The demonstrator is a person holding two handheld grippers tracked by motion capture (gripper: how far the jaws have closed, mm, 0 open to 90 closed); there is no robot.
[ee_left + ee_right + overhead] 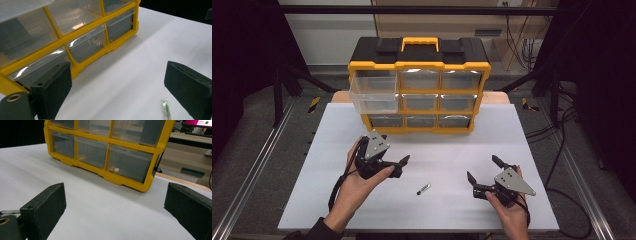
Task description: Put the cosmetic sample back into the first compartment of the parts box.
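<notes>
A yellow drawer organizer (419, 90) stands on the white table (522, 135), one drawer apparently open.

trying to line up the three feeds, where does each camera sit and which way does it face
High view: above the person's side, looking forward and down on the table; left gripper and right gripper in hands.
Left gripper view: rides the left gripper, open jaws facing the organizer and small part.
Right gripper view: rides the right gripper, open jaws facing the organizer.
Shared: all show the organizer.

White surface (522, 145) on grey floor (257, 125); metal rails (252, 175) flank it, black cables (557, 125) right, dark frame posts (277, 95) behind.
</notes>
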